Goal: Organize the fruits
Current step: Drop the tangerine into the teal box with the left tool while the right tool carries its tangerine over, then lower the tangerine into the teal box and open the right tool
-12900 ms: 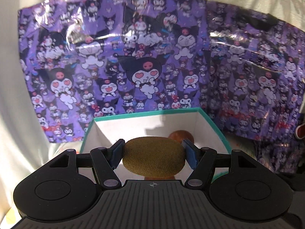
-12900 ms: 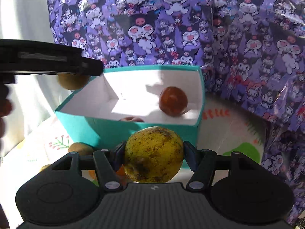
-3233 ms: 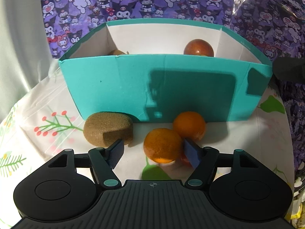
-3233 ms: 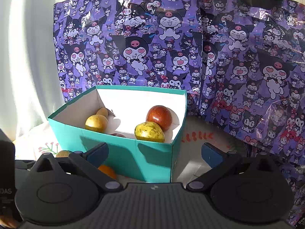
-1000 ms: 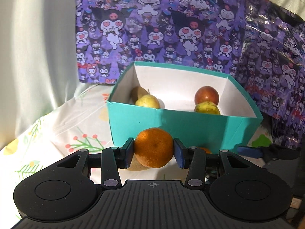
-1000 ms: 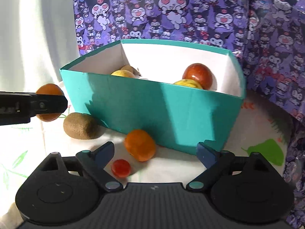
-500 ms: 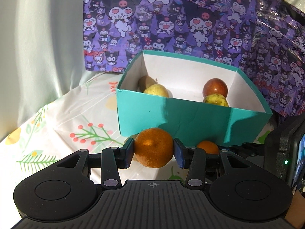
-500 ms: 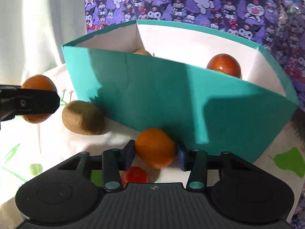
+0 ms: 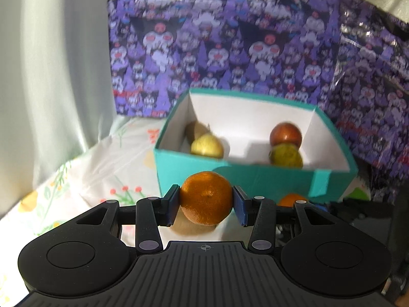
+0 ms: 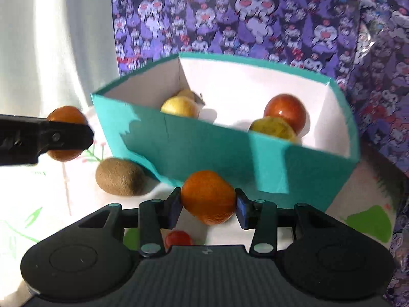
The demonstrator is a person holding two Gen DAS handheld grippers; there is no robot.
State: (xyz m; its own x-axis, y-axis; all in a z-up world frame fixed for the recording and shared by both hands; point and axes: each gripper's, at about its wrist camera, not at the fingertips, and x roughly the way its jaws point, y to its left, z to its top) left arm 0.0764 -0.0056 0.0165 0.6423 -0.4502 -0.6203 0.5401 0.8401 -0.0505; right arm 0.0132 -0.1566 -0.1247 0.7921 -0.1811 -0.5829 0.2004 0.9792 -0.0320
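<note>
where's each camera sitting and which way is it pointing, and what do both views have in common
Left wrist: sits on the left gripper, looking forward and down along its fingers at the teal box; its own jaws show, shut on an orange.
Right wrist: sits on the right gripper, facing the teal box from closer; its jaws show, clamped on a second orange, with a kiwi and a small red fruit on the table.
Shared: the box and its fruit, the purple cartoon wrap behind, and the left gripper's orange.

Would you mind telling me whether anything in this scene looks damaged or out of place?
The teal box has a vertical crease or crack in its front wall. A kiwi and a small red fruit lie outside it on the tablecloth.
</note>
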